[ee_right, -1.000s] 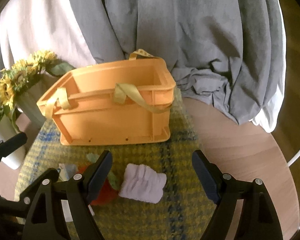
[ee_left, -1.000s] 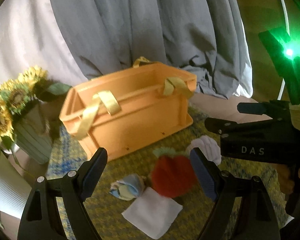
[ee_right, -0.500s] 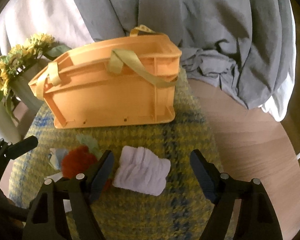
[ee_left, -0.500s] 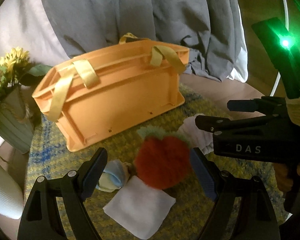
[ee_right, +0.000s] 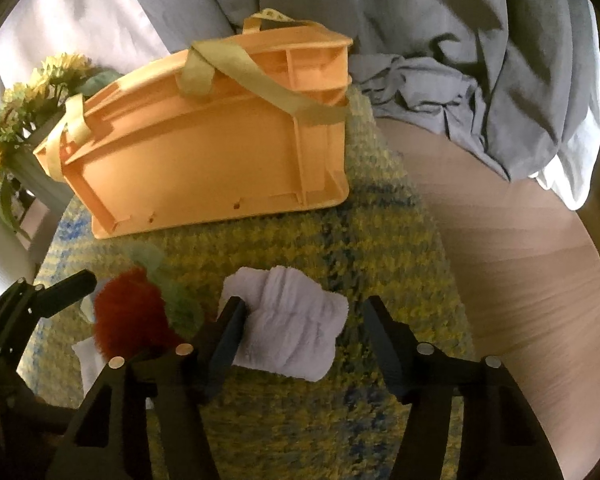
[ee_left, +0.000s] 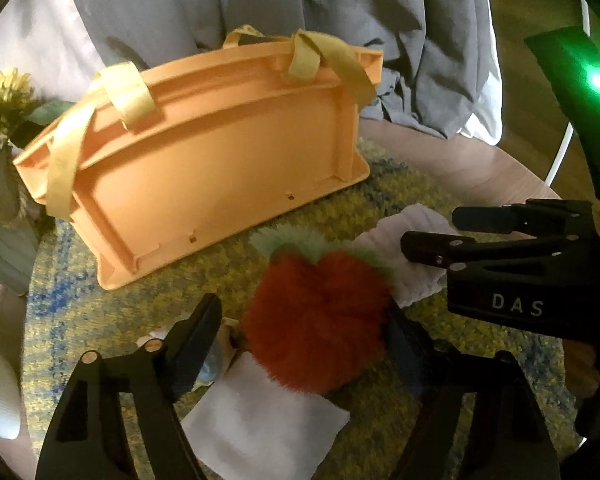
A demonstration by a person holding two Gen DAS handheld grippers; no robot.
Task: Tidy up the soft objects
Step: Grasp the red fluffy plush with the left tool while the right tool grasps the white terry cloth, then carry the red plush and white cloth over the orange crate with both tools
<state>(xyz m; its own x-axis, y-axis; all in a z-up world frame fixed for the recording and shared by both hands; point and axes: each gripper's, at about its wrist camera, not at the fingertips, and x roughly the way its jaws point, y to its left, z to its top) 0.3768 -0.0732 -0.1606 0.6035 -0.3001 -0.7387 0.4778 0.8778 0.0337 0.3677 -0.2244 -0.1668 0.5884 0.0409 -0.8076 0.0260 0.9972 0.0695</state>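
- Grippers both low over the yellow-and-blue mat (ee_right: 380, 248), fingers pointing toward the orange crate (ee_left: 220, 160) at the far side.
- Our left gripper (ee_left: 300, 344): jaws apart, straddling the red fuzzy ball (ee_left: 316, 320); we cannot tell whether either finger touches it.
- Ball has a pale green tuft on its far side; it sits on the mat, partly over a flat white cloth (ee_left: 260, 424) at the near edge.
- Our right gripper (ee_right: 304, 324): jaws apart around the folded white towel (ee_right: 292, 320); left finger right against the towel's left edge, right finger clear of it.
- Towel lies just right of the ball, near side of the crate.
- Sunflowers (ee_right: 28, 92) far left; grey fabric (ee_right: 440, 32) behind the crate.
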